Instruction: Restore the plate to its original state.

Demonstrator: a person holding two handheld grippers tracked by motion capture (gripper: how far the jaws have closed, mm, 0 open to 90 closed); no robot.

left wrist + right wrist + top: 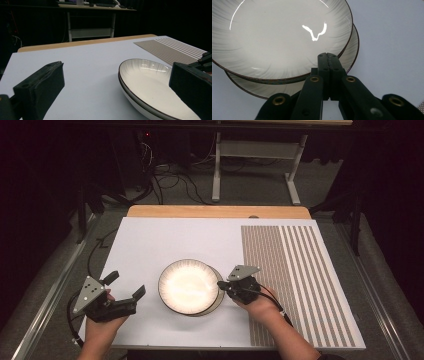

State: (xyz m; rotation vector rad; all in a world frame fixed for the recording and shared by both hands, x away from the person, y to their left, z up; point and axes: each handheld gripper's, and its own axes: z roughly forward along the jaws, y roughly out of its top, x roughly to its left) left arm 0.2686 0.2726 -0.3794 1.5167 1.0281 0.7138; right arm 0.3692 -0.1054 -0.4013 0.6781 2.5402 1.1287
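Our clenched right tongs meet the upper plate, nested in the lower plate; left tongs gape beside them.

Two stacked white plates, offset

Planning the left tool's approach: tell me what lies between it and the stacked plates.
Nothing: in the high view, only bare white table sheet separates the open left tool from the two stacked white dark-rimmed ceramic plates.

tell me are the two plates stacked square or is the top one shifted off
Shifted off. The top plate sits toward the left of the bottom plate, whose rim shows as a crescent at the right; the right gripper view shows the same offset.
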